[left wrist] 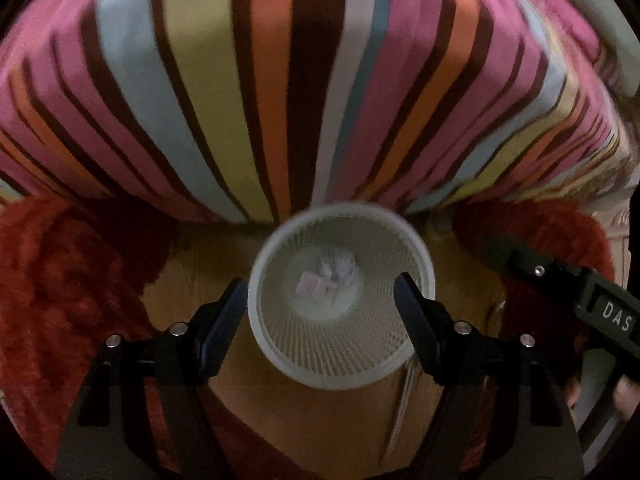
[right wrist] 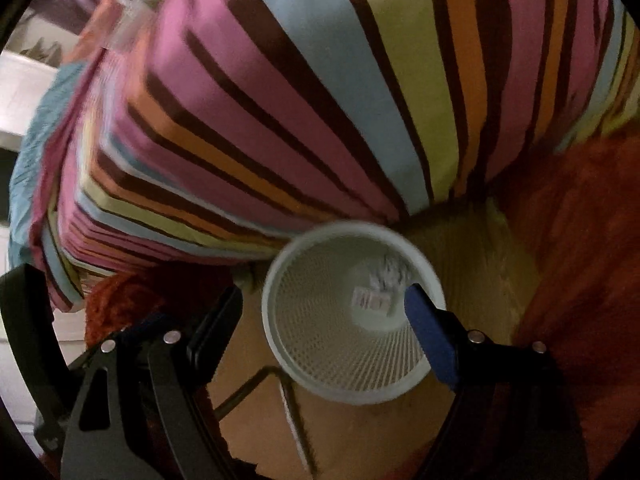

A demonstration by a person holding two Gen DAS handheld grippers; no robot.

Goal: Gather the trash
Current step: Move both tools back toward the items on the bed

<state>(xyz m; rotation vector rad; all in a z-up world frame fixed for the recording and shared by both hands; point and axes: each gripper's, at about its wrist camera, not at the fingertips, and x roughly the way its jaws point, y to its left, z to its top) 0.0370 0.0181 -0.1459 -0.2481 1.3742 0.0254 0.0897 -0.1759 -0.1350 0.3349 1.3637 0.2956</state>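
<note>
Both grippers are held above the bin (left wrist: 280, 364). The left gripper (left wrist: 320, 300) and the right gripper (right wrist: 324, 308) are seen with jaws apart and nothing between the pads. Crumpled paper (left wrist: 339, 266) and a small packet (left wrist: 318, 286) already lie on the bin's bottom. Further trash is best sought on the striped bedcover (left wrist: 280, 80) behind, approached with jaws kept apart. Blur hides the packet's print; the bed's far edge is cut off.

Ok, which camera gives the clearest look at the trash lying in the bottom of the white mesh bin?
The left wrist view. There the crumpled paper and the small pink wrapper lie in plain sight between the open fingers. In the right wrist view the bin is tilted off-centre, and one blue finger pad crowds the trash.
</note>
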